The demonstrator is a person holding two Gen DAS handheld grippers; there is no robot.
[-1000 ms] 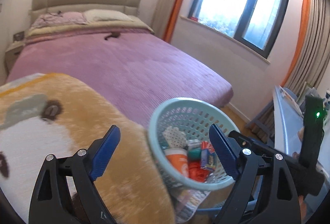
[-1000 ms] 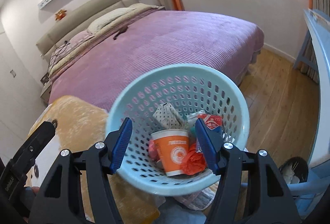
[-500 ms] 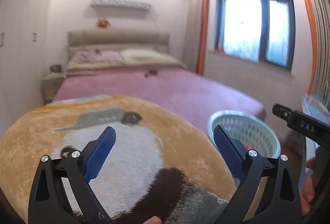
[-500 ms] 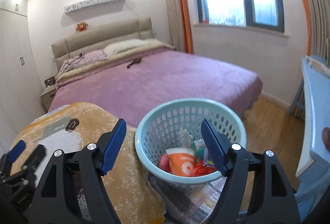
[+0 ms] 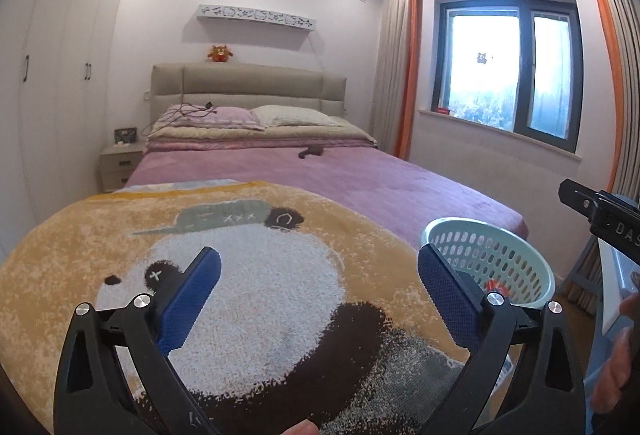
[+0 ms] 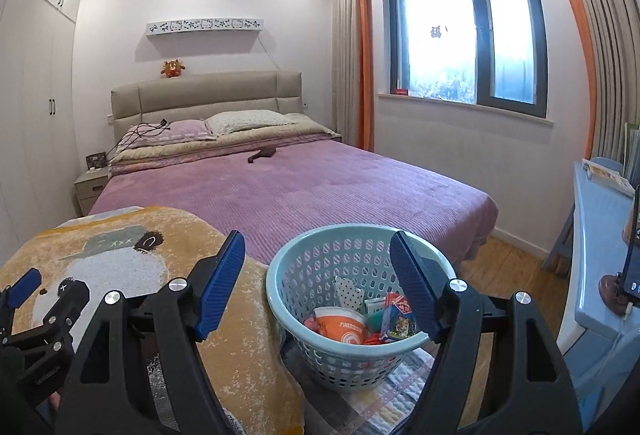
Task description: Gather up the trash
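Note:
A light blue perforated basket (image 6: 352, 247) stands on the floor at the foot of the bed; it also shows in the left wrist view (image 5: 520, 255). It holds trash: an orange paper cup (image 6: 340, 327), a colourful snack packet (image 6: 396, 319) and a dotted white wrapper (image 6: 347, 291). My right gripper (image 6: 318, 283) is open and empty, raised above and in front of the basket. My left gripper (image 5: 320, 295) is open and empty above the panda blanket (image 5: 260, 275), left of the basket.
A bed with a purple cover (image 6: 304, 187) fills the middle, with a dark object (image 6: 262, 155) lying on it. A light blue desk (image 6: 600, 235) stands at the right. A patterned mat (image 6: 384, 395) lies under the basket on the wooden floor (image 6: 508, 267).
Both grippers have risen and tilted up from looking down into the basket to a level view of the room. The left one has swung left over the blanket. The basket has not moved.

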